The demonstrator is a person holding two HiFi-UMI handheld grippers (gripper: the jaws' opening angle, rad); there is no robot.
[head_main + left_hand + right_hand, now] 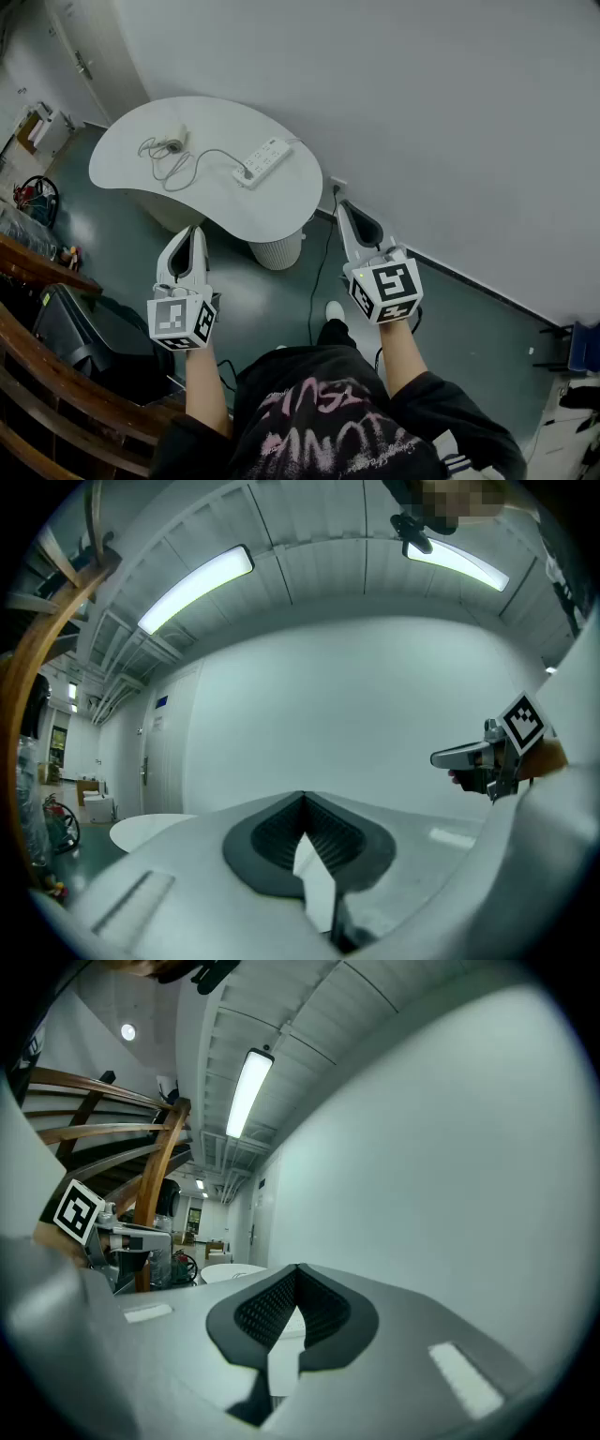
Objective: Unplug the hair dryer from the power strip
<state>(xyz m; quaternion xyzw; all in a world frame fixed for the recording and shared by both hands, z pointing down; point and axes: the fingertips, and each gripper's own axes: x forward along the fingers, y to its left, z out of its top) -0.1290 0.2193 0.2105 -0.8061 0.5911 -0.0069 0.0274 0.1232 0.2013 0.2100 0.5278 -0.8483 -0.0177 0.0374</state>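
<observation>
In the head view a white power strip (264,161) lies on a white curved table (281,202) some way ahead of me. A small pale hair dryer (173,141) rests near the table's left end. Its grey cord (202,159) loops across to a plug (246,173) seated in the strip's near end. My left gripper (195,231) and right gripper (343,208) are held level in front of my body, short of the table, both shut and empty. The left gripper view shows its jaws (302,799) closed, and the right gripper view shows the same (297,1269).
A white ribbed pedestal (277,251) stands under the table. A black cable (323,253) runs down from a wall socket (337,187) across the green floor. A curved wooden railing (56,375) and a dark case (84,328) sit at my lower left. A plain wall lies behind the table.
</observation>
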